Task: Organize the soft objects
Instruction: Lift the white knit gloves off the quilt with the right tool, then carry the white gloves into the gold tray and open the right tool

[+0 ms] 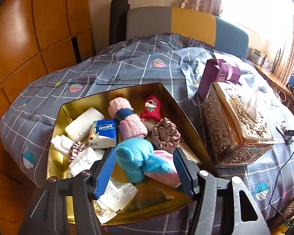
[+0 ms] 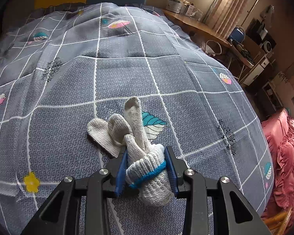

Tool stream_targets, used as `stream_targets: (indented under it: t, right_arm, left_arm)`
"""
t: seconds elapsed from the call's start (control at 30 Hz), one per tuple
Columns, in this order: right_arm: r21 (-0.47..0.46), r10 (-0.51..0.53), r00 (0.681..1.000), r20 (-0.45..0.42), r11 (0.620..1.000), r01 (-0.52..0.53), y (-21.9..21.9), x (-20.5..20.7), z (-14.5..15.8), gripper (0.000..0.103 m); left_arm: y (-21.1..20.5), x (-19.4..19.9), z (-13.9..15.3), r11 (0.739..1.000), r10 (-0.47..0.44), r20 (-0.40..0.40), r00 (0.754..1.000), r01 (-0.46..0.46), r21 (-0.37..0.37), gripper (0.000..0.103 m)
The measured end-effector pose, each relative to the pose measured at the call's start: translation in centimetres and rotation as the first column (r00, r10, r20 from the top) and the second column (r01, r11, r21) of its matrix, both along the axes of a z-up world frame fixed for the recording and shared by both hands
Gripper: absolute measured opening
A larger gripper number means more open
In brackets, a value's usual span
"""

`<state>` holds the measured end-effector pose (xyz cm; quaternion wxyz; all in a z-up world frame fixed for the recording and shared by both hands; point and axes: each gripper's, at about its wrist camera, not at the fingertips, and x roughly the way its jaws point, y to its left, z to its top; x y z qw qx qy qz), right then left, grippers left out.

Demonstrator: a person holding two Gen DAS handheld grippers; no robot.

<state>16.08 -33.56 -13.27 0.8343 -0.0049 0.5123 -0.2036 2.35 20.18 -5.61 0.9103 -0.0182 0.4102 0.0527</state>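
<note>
In the left wrist view a gold tin (image 1: 166, 94) sits on the bed, holding a blue fuzzy sock (image 1: 139, 156), a pink fuzzy sock (image 1: 162, 168), a rolled pink towel (image 1: 125, 117), a red plush item (image 1: 151, 107), scrunchies (image 1: 165, 132), a Tempo tissue pack (image 1: 102, 134) and a white pad (image 1: 84, 123). My left gripper (image 1: 145, 152) is open, its jaws on either side of the blue sock without touching it. In the right wrist view my right gripper (image 2: 146, 154) is shut on a bundled white knit glove (image 2: 141, 148) with a blue cuff, over the bedspread.
An ornate gold tissue box (image 1: 235, 125) stands right of the tin, with a purple box (image 1: 217, 76) behind it. A cable (image 1: 280, 176) trails at the right. A wooden wardrobe (image 1: 29, 39) is on the left. A pink quilt (image 2: 284, 156) lies beside the bed.
</note>
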Motion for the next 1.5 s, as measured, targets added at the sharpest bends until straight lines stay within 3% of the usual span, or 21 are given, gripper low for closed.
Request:
stream_targets:
  t: [0.53, 0.77, 0.93, 1.1, 1.2, 1.33, 1.5]
  right_arm:
    - [0.148, -0.022, 0.999, 0.039, 0.989, 0.016, 0.3, 0.9, 1.4, 0.034]
    - [0.155, 0.075, 0.991, 0.114, 0.984, -0.092, 4.9, 4.3, 5.8, 0.033]
    - [0.159, 0.176, 0.966, 0.189, 0.965, -0.207, 10.0, 6.7, 10.0, 0.033]
    - [0.156, 0.304, 0.914, 0.269, 0.923, -0.353, 16.4, 8.1, 14.0, 0.033]
    - [0.157, 0.397, 0.861, 0.319, 0.874, -0.461, 20.7, 7.8, 15.9, 0.033]
    - [0.157, 0.54, 0.758, 0.367, 0.767, -0.622, 26.6, 5.9, 17.2, 0.033]
    - [0.161, 0.672, 0.644, 0.366, 0.636, -0.755, 32.9, 2.8, 16.5, 0.033]
  left_arm:
    - [-1.6, -0.9, 0.9, 0.996, -0.091, 0.037, 0.995, 0.09, 0.025, 0.061]
    - [-1.4, -1.4, 0.9, 0.994, -0.103, 0.045, 0.994, 0.103, 0.022, 0.061]
    - [-1.0, -1.7, 0.6, 0.995, -0.102, 0.041, 0.994, 0.101, 0.016, 0.061]
    - [-0.5, -2.0, 0.6, 0.995, -0.094, 0.048, 0.994, 0.094, 0.016, 0.061]
    - [-0.2, -2.2, 0.6, 0.996, -0.087, 0.053, 0.995, 0.087, 0.014, 0.061]
    - [0.3, -2.3, 0.6, 0.997, -0.074, 0.057, 0.996, 0.074, 0.015, 0.061]
    - [0.9, -2.7, 0.6, 0.998, -0.061, 0.057, 0.997, 0.06, 0.015, 0.061]
